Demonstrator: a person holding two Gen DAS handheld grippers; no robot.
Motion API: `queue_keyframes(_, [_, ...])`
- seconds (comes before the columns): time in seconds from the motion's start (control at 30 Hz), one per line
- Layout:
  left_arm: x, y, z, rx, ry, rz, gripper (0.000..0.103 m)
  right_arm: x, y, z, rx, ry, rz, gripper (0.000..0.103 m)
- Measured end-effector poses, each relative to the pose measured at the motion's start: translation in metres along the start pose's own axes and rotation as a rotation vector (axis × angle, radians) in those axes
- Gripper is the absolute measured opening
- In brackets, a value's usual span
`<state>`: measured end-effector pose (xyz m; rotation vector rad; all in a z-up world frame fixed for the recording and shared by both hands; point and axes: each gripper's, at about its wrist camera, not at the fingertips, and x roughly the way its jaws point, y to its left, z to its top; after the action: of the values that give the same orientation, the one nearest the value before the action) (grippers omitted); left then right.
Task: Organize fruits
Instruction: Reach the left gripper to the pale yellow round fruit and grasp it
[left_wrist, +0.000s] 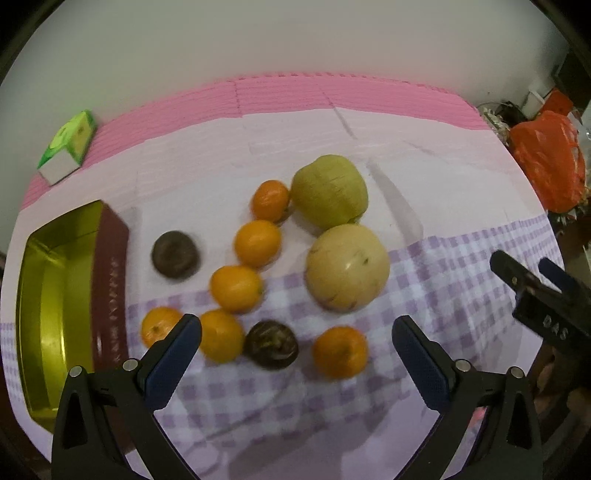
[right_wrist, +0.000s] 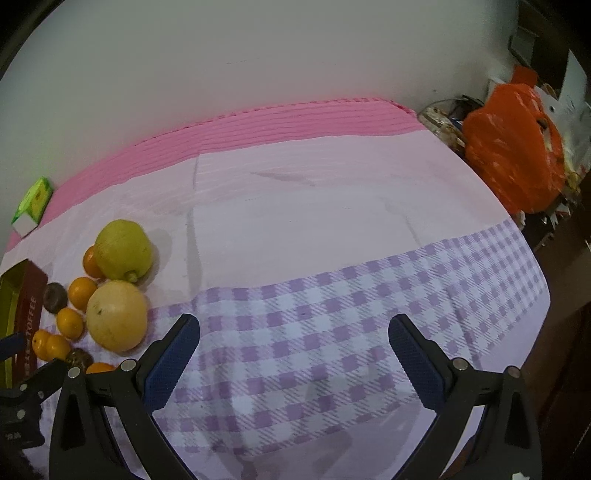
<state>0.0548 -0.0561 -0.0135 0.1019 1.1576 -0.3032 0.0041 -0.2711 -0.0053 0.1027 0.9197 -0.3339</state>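
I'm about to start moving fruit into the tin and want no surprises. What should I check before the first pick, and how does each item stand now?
1. Left gripper open, holding nothing: ok.
2. Right gripper open, over bare checked cloth: ok.
3. Tin open, its visible part holding nothing: ok.
4. Nearest dark fruit free to grasp: not ok, an orange sits against it.
5. Front orange standing apart: ok.
6. Fruit ripeness: cannot tell.
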Motion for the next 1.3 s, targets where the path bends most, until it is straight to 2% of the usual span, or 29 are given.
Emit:
queue_keyframes(0.1, [0.01,-0.008,0.01,0.012,0.018,-0.021,0.095,0.003,-0.004,0.002,0.018,0.011,-0.003,0.101])
queue_keyframes(0.37, [0.037,-0.019,0.028,0.009,0.07,-0.063,0.092,0.009,-0.019,0.003,0.074,0.043,-0.007,0.102])
queue_keyframes(0.5, [0.049,-0.023,0.033,0.014,0.088,-0.066,0.082,0.012,-0.02,0.003,0.078,0.055,-0.006,0.102])
queue_keyframes(0.8, [0.07,-0.031,0.039,0.022,0.115,-0.062,0.07,0.021,-0.024,0.003,0.091,0.087,-0.006,0.102])
queue_keyframes(1.13, [0.072,-0.031,0.036,0.026,0.106,-0.067,0.069,0.026,-0.022,0.001,0.08,0.101,-0.014,0.102])
queue_keyframes(1.3, [0.054,-0.031,0.032,0.044,0.074,-0.079,0.068,0.025,-0.02,0.0,0.069,0.101,-0.016,0.102])
